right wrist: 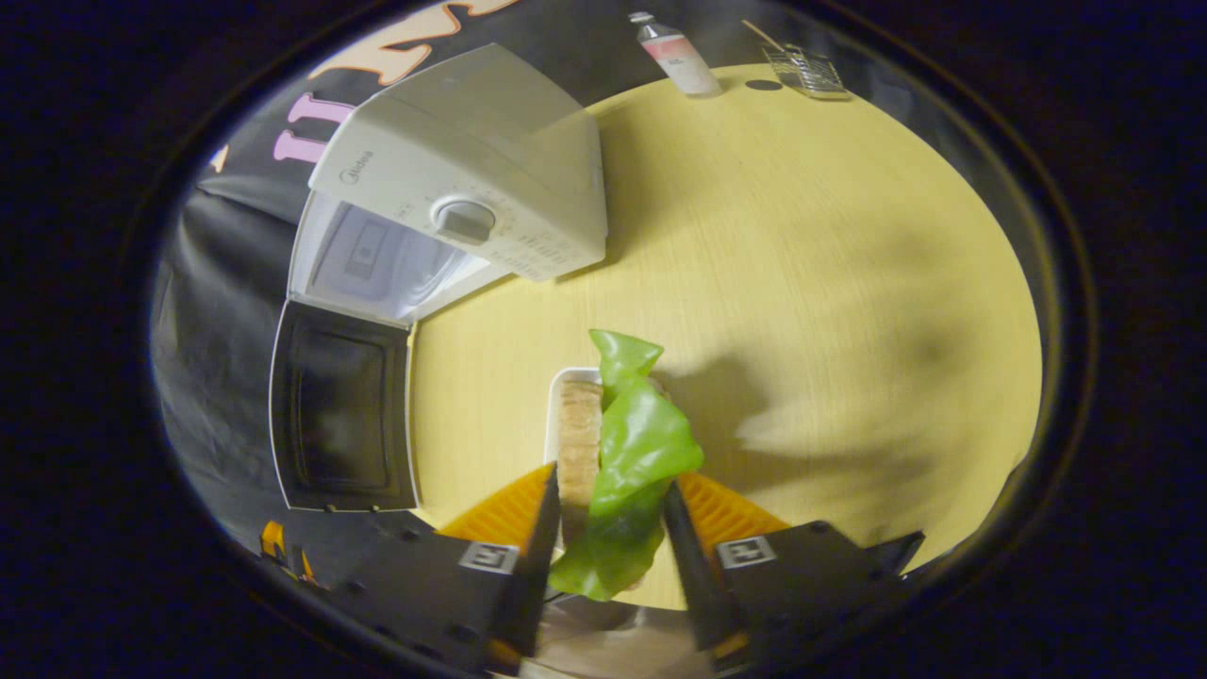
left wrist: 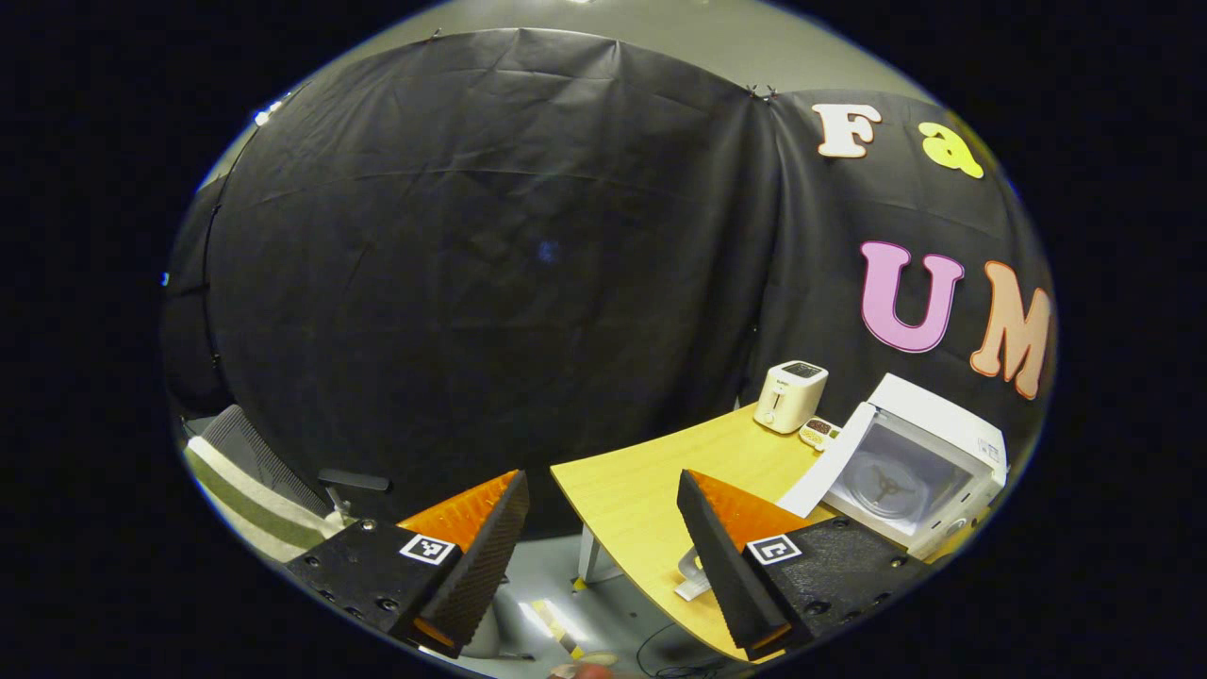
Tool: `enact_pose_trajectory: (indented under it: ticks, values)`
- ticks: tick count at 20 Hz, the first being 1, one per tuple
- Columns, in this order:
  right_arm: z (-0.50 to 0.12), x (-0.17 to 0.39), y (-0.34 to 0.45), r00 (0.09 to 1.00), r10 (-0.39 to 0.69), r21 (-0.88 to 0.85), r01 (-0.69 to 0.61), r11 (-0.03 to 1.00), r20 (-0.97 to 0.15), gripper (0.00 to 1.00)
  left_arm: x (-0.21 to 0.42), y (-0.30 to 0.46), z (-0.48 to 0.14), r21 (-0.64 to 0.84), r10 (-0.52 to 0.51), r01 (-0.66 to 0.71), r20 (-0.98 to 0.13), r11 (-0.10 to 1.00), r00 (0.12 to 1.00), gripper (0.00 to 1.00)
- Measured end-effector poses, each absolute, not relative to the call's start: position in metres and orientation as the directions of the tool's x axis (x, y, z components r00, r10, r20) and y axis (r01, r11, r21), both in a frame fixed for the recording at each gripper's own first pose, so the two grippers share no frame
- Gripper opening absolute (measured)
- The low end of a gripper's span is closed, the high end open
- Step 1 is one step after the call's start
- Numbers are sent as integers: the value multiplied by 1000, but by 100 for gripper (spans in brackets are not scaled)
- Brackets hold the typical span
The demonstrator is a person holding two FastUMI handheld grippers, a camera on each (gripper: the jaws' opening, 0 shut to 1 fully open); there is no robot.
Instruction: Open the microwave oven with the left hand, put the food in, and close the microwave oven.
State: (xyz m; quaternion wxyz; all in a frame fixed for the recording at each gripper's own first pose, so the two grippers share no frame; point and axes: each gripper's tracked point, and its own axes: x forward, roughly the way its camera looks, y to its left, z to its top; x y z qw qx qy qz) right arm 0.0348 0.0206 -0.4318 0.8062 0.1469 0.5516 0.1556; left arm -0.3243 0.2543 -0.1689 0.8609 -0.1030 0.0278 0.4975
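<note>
Food between right gripper fingers, microwave door open.

The left hand-held gripper and right hand-held gripper have ridged wedge fingers, black bodies with small screws, and square black-and-white tags.

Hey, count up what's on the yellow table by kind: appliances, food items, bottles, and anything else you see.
Appliances: 2, microwave, door open, and toaster
Food items: 1, tray of food between the right gripper fingers
Bottles: 1, bottle
Other: 2, wire rack, small timer
Total: 6
</note>
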Motion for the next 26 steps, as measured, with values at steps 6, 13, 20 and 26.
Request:
enact_pose_trajectory:
  ticks: [6,13,20,26]
  values:
    - [-425,26,27,369,416,412,-94,906,-831,46,-320,255,-177,-127,821,-834,-149,538,552,94]
    - [-374,21,56,532,442,530,14,848,-722,40,-261,299,-189,-95,726,-749,-195,655,659,96]
    - [-311,11,128,698,493,714,37,699,-519,40,-211,327,-216,-105,581,-623,-268,776,769,96]
    - [-310,12,224,764,519,791,-16,611,-385,46,-186,336,-219,-107,487,-531,-279,841,828,96]
